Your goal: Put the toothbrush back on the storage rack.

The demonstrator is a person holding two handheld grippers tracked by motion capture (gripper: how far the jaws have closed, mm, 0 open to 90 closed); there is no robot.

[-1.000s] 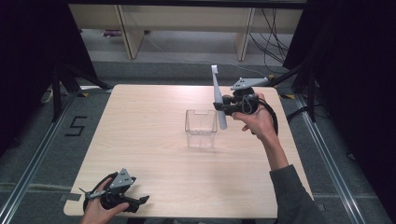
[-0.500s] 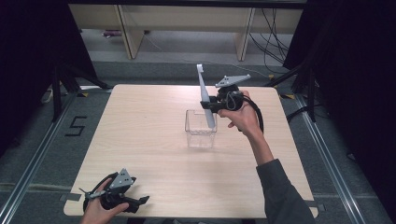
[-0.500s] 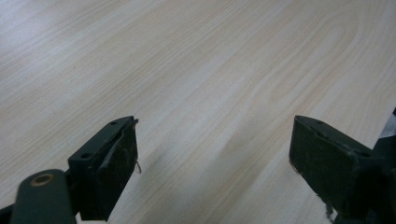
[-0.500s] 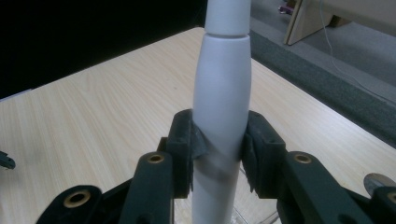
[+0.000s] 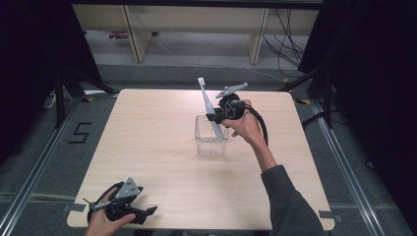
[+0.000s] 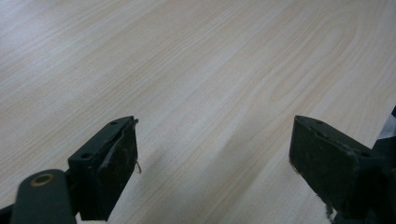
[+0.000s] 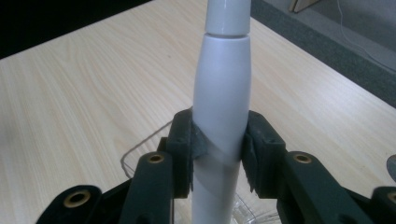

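A long white toothbrush (image 5: pixel 208 104) stands tilted, its head up and away, its lower end dipping into a clear square container (image 5: pixel 199 135) at the table's middle. My right gripper (image 5: pixel 217 118) is shut on the handle just above the container's rim. In the right gripper view the white handle (image 7: pixel 222 93) is clamped between both pads (image 7: pixel 184 144), with the clear container's rim (image 7: pixel 135 149) below it. My left gripper (image 5: pixel 142 212) rests at the table's near left corner; its jaws (image 6: pixel 215 158) stand wide open over bare wood, with nothing between them.
The light wooden table (image 5: pixel 147 142) has black curtains on either side. Shelving and cables (image 5: pixel 290 29) lie on the floor behind it. A "5" (image 5: pixel 79 132) is marked on the floor at the left.
My right gripper has carried the toothbrush leftward and down, from beside the container's right side to over it, so its lower end now sits inside. The left gripper has stayed put.
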